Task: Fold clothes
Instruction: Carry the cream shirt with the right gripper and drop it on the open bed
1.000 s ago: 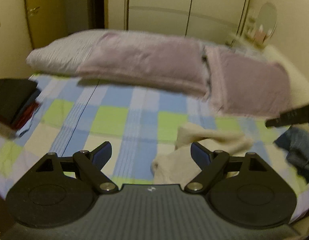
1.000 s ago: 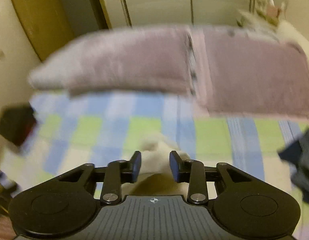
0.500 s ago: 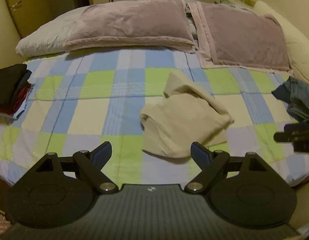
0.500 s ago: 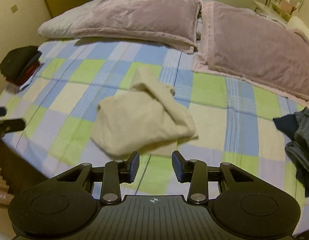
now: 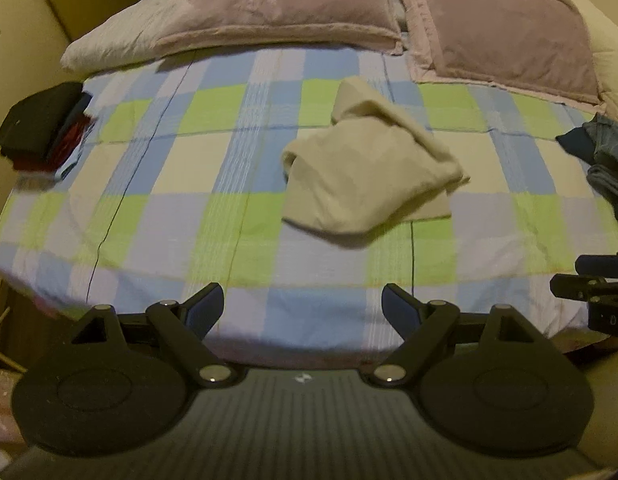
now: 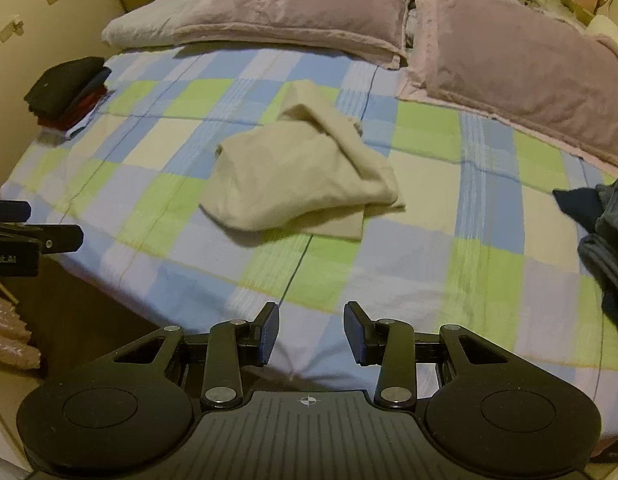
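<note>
Clothes are the job here, and one cream garment (image 5: 365,172) lies in a loose heap near the middle of the checked bed sheet (image 5: 181,208). A second ago both views were blurry and the heap sat close to the bottom, partly behind the fingers. Now the pictures are sharper, the heap sits higher up and shows whole, and the near edge of the bed has come into view.

The left gripper (image 5: 302,306) tips down toward the near edge of the bed. Its jaws stand wide apart with nothing between them. The right gripper (image 6: 311,330) tips down the same way. Its jaws are a bit wider than they were a second ago, parted only about halfway, and they hold nothing. Neither gripper touches the cream garment.

A dark folded stack (image 6: 69,92) sits at the left side of the bed. A pile of blue clothes (image 6: 605,232) lies at the right side. Two purple pillows (image 5: 293,8) lie along the far end.
</note>
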The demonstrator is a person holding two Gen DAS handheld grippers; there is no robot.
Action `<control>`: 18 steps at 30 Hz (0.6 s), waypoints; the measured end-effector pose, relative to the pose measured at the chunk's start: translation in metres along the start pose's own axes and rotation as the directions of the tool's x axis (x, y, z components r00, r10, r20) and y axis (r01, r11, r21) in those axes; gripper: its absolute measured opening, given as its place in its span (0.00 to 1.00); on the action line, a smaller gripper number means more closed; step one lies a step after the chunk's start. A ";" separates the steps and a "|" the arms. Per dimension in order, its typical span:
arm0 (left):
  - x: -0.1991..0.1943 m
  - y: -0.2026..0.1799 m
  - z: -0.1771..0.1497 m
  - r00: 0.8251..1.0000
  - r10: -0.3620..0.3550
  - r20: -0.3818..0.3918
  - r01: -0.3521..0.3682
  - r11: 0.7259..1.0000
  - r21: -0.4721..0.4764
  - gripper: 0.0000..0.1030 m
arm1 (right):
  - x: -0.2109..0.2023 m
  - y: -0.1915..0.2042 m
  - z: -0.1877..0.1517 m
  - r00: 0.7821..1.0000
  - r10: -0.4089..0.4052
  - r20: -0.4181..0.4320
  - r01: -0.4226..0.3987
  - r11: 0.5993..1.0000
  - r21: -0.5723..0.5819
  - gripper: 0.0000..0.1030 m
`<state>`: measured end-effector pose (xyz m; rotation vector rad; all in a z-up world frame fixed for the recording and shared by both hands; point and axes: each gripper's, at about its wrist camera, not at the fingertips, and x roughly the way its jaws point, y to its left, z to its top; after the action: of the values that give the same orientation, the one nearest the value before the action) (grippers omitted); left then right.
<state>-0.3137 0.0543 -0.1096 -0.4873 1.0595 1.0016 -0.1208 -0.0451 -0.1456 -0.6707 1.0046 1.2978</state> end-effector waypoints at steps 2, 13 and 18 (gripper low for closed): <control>-0.007 0.001 -0.010 1.000 0.002 0.000 -0.002 1.000 -0.009 0.82 | -0.002 0.002 -0.008 1.000 0.010 -0.005 -0.010 1.000 -0.001 0.39; -0.032 0.009 -0.033 0.999 0.013 0.035 -0.012 0.999 -0.031 0.82 | -0.021 0.015 -0.029 0.999 0.023 0.037 -0.022 1.000 -0.018 0.39; -0.035 0.016 -0.031 0.998 -0.011 0.059 0.012 1.000 -0.023 0.82 | -0.027 0.017 -0.029 0.998 0.021 0.062 -0.021 1.000 0.005 0.39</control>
<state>-0.3466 0.0237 -0.0907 -0.4795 0.9929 1.0131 -0.1435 -0.0796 -0.1325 -0.6135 0.9665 1.3258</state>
